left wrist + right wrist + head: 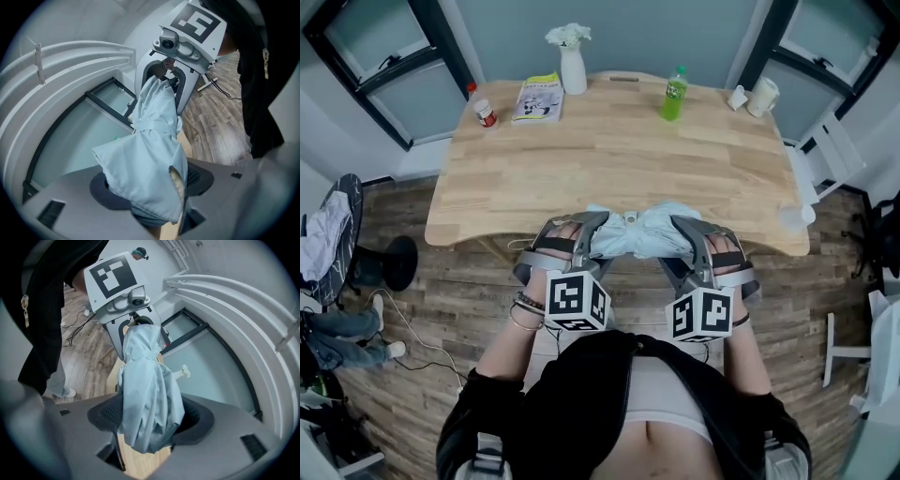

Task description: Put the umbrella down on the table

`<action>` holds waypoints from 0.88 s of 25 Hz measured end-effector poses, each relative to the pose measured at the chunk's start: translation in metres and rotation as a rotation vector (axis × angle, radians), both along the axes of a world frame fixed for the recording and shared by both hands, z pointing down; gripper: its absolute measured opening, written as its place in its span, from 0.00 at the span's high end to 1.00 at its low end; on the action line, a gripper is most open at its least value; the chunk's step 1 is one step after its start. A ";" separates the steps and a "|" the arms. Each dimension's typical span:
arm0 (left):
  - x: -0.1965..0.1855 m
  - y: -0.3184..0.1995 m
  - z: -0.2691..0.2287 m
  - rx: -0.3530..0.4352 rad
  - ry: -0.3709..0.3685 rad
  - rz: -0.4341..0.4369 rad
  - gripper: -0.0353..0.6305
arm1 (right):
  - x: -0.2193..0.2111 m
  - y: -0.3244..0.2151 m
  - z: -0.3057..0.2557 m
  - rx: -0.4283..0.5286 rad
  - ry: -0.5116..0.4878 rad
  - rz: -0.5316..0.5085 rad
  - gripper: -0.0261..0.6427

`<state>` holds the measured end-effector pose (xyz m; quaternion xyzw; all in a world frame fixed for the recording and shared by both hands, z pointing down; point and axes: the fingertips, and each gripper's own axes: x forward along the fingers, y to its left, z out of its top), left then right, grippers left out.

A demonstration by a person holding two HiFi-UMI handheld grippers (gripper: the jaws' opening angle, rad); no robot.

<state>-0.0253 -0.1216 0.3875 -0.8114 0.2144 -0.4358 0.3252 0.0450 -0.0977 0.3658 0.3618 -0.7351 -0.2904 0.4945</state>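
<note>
At the table's near edge, the umbrella lies crosswise, left gripper and right gripper clamping its ends.

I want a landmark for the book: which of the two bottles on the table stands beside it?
The small red-and-white bottle, just left of the book; the green bottle stands apart, right of the vase.

Pale blue folded umbrella, its fabric loosely bunched and cinched by a strap, is held level and crosswise, one end clamped in the left claw, the other in the right claw, over the near edge of the wooden surface.
</note>
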 end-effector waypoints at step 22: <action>-0.016 -0.076 0.016 -0.039 -0.015 0.034 0.52 | -0.016 -0.074 0.017 -0.033 -0.019 0.025 0.48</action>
